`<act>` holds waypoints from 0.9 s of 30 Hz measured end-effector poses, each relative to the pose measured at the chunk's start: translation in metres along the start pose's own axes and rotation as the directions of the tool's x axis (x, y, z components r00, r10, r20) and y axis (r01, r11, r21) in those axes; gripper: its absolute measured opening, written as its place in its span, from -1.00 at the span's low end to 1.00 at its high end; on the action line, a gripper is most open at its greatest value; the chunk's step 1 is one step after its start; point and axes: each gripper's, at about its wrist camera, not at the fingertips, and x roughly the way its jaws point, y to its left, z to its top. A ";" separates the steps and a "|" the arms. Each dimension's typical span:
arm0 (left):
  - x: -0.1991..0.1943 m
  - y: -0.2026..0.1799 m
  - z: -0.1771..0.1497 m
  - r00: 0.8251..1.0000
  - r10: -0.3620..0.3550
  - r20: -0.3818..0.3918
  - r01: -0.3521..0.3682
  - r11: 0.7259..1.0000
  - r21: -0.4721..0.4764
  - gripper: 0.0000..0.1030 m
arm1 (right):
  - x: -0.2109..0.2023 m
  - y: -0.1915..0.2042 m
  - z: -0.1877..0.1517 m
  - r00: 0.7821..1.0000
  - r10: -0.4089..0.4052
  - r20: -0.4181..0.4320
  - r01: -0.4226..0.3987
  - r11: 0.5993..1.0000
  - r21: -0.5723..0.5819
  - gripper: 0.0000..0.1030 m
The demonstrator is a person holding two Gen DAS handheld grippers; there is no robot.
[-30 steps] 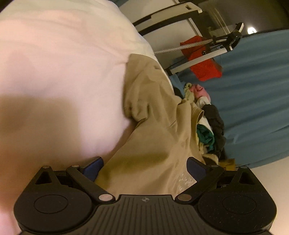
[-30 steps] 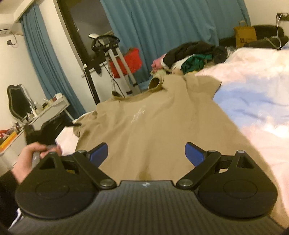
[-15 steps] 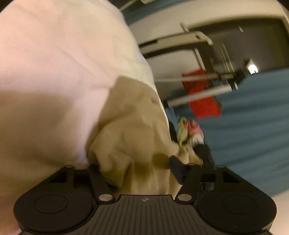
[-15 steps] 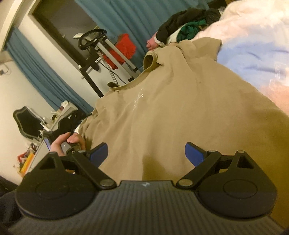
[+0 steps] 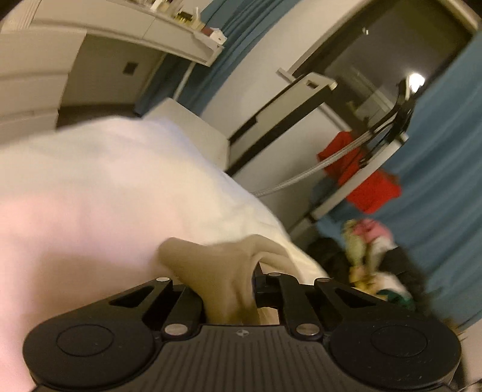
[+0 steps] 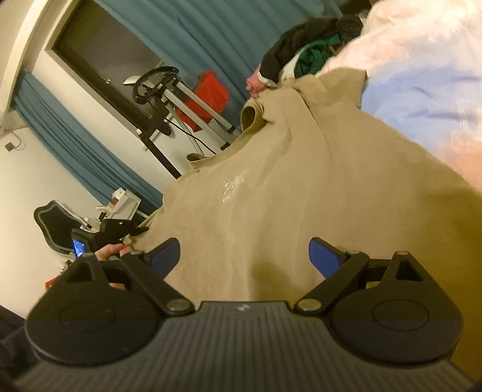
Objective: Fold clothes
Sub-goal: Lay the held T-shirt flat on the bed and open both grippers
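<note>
Blue curtain [image 6: 186,33], red bag [image 6: 211,93], perhaps desk [image 5: 168,27].

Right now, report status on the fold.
Left gripper just closed on tan shirt edge. Right gripper open above the hem. Clothes pile beyond collar, clear.

Home bedroom: bed [image 6: 421,90], curtains [image 6: 195,33].
</note>
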 end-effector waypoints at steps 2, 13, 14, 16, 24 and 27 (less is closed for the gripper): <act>0.004 -0.001 0.002 0.999 0.045 -0.017 -0.044 0.998 0.050 -0.58 | -0.001 0.003 0.001 1.000 -0.011 0.013 0.012 0.999 -0.033 0.82; -0.069 -0.072 -0.037 0.999 0.033 -0.032 -0.019 0.929 0.371 0.62 | -0.017 0.030 0.006 0.991 -0.028 0.132 0.065 0.957 -0.282 0.82; -0.087 -0.076 -0.046 0.999 0.005 -0.031 0.008 0.918 0.397 0.64 | -0.020 0.032 0.007 0.989 -0.029 0.144 0.070 0.954 -0.291 0.82; -0.122 -0.085 -0.064 0.999 -0.024 -0.025 0.033 0.887 0.461 0.66 | -0.025 0.034 0.008 0.986 -0.030 0.167 0.081 0.948 -0.309 0.82; -0.252 -0.110 -0.140 0.988 -0.151 -0.004 0.128 0.824 0.552 0.76 | -0.054 0.042 0.011 0.961 -0.030 0.273 0.136 0.916 -0.377 0.82; -0.285 -0.106 -0.166 0.978 -0.207 0.017 0.160 0.803 0.574 0.85 | -0.067 0.041 0.009 0.951 -0.044 0.305 0.168 0.904 -0.393 0.82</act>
